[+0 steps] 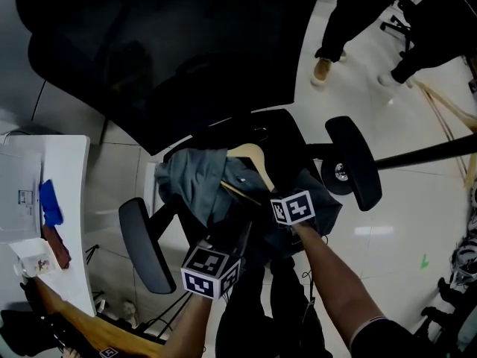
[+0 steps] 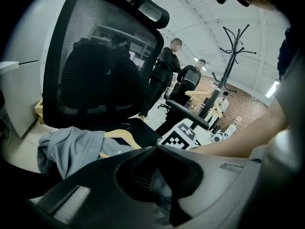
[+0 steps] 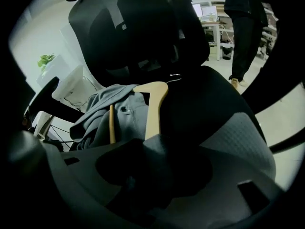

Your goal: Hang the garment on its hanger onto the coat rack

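Observation:
A grey-blue garment (image 1: 195, 181) (image 2: 66, 149) (image 3: 107, 113) lies crumpled on the seat (image 1: 287, 136) of a black office chair, partly on a pale wooden hanger (image 1: 253, 159) (image 2: 121, 136) (image 3: 155, 109). The hanger's metal hook points toward the chair back. My right gripper (image 1: 283, 198) (image 3: 152, 171) hovers just short of the hanger's right shoulder, jaws apart with nothing clamped. My left gripper (image 1: 227, 237) (image 2: 157, 175) sits lower left of it, over the garment's near edge; its jaws are too dark to read. A black coat rack (image 2: 233, 46) stands far off to the right.
The chair's tall mesh back (image 1: 149, 43) rises behind the garment, with armrests on either side (image 1: 145, 245) (image 1: 354, 162). A white desk (image 1: 52, 192) stands at the left. Several people (image 2: 167, 75) stand on the pale floor beyond the chair.

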